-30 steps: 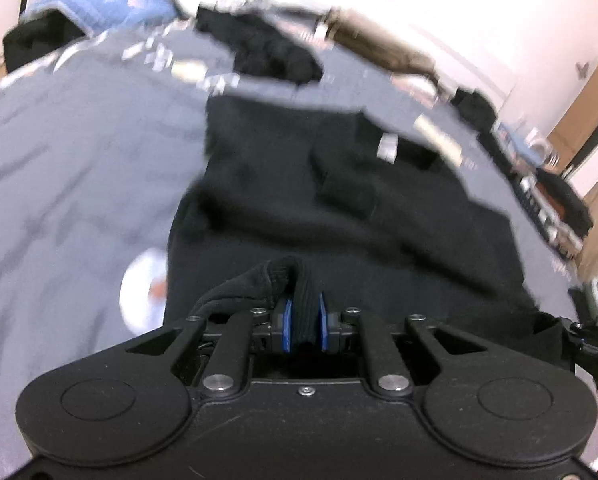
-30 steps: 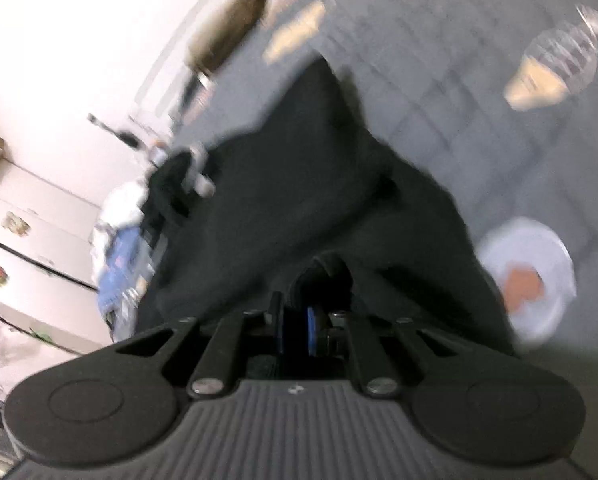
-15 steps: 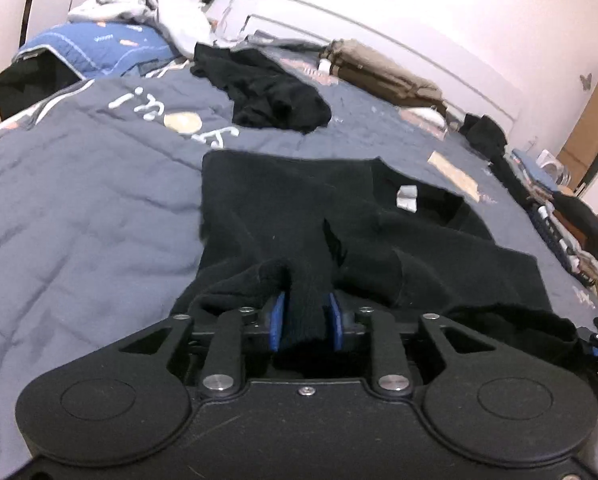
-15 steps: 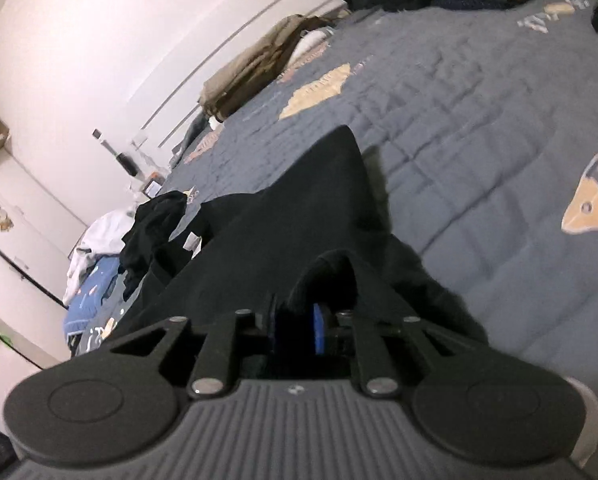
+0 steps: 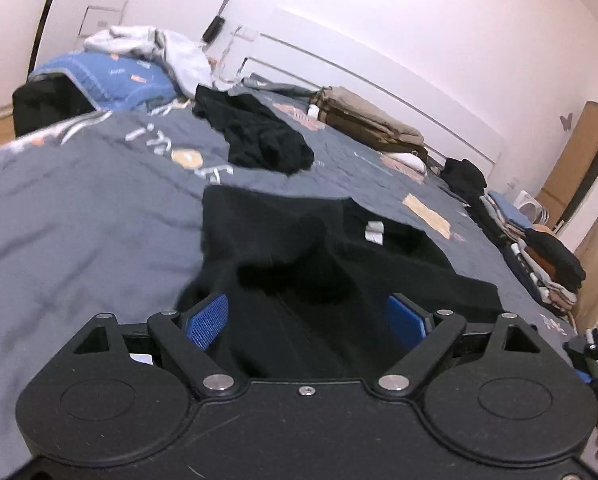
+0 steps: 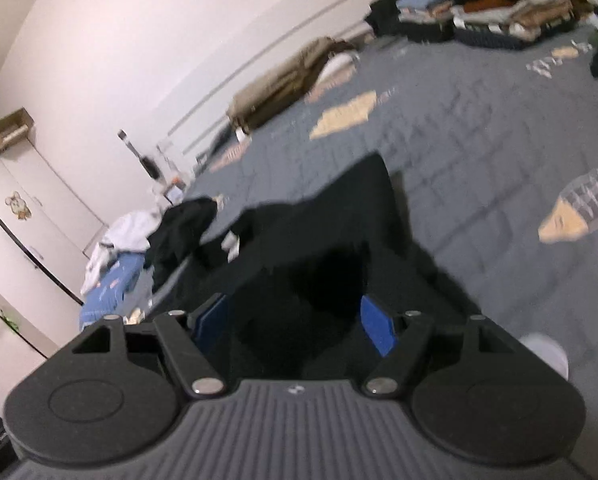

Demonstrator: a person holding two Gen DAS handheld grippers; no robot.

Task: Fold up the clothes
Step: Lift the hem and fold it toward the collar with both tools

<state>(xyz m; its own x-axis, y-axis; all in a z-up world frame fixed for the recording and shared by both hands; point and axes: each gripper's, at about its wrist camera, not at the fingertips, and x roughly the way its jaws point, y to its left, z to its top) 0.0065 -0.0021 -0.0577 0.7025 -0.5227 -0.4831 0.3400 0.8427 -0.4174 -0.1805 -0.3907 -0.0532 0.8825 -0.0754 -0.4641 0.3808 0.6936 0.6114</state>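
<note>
A black garment [image 5: 299,240] with a white neck label lies spread on the grey bedspread [image 5: 79,220]. My left gripper [image 5: 307,320] hangs over its near edge, its jaws opening, blue pads well apart; black cloth lies between them but neither pad presses on it. In the right wrist view the same black garment [image 6: 339,220] stretches away from my right gripper [image 6: 295,320]. Its jaws are opening too, and the loose cloth between its pads is not pinched.
A crumpled black garment [image 5: 259,136] lies farther up the bed. Beige folded clothes [image 5: 371,124] sit by the headboard. Stacks of folded clothes [image 5: 539,248] line the right edge. A blue quilt with white laundry [image 5: 131,68] is at far left. A hand shows at the right edge.
Both grippers were shut on folds of the black garment; their jaws have since spread wide and let the cloth go. Both views have tilted up, showing more wall.
</note>
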